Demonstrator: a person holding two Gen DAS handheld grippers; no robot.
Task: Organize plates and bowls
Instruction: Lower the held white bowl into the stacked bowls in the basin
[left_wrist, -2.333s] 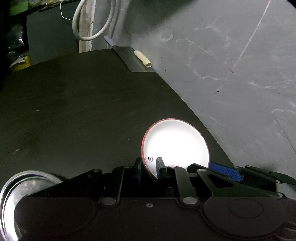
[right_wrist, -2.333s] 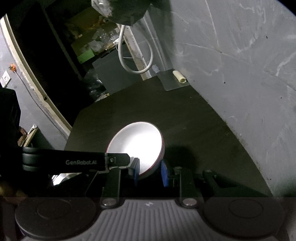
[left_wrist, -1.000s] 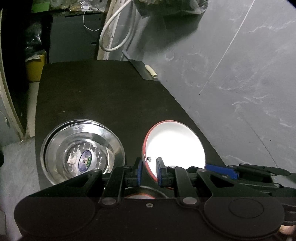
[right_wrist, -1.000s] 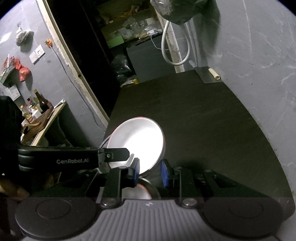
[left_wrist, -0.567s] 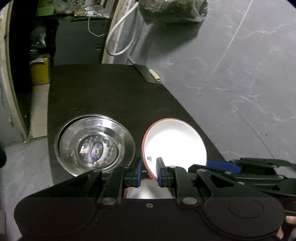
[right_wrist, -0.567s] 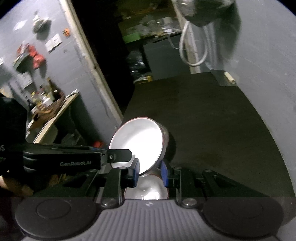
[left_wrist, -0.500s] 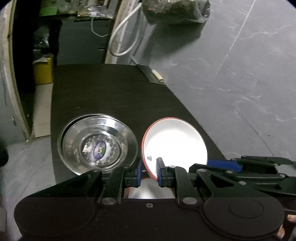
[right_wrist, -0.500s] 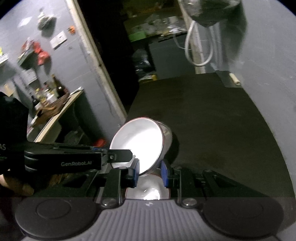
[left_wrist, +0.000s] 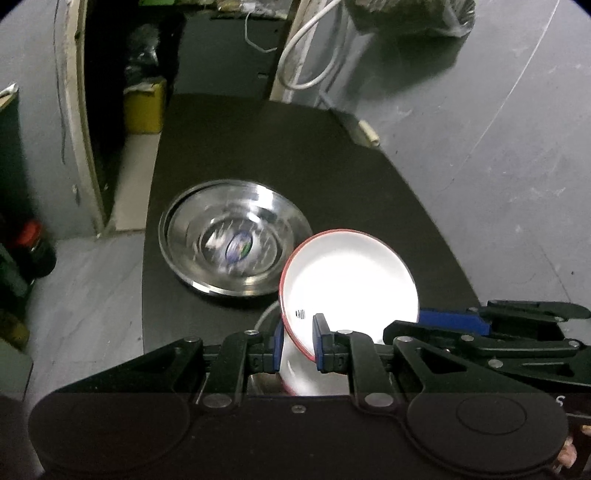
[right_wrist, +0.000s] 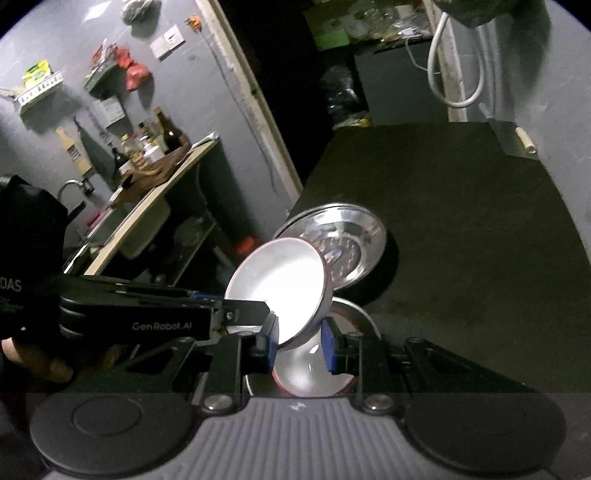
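Note:
A white bowl with a red rim (left_wrist: 351, 280) hangs tilted above the near end of the black table (left_wrist: 332, 166). My left gripper (left_wrist: 298, 341) is shut on its left rim. My right gripper (right_wrist: 301, 341) is shut on the opposite rim of the same bowl (right_wrist: 280, 280). Directly under the held bowl rests a second red-rimmed white bowl (right_wrist: 310, 373), mostly hidden by the fingers. Stacked steel bowls (left_wrist: 236, 240) stand on the table just beyond and to the left, also in the right wrist view (right_wrist: 347, 236).
A grey wall (left_wrist: 498, 166) runs along the table's right side. A cream roll (left_wrist: 369, 133) lies at the far right corner, under a white cable loop (left_wrist: 306, 55). Left of the table the floor drops away, with a yellow bin (left_wrist: 144, 107) and a counter with bottles (right_wrist: 155, 151).
Both grippers have carried the white bowl back toward the near end of the table. The steel bowls now lie farther ahead, and a second red-rimmed bowl has come into view underneath. Both grips are unchanged.

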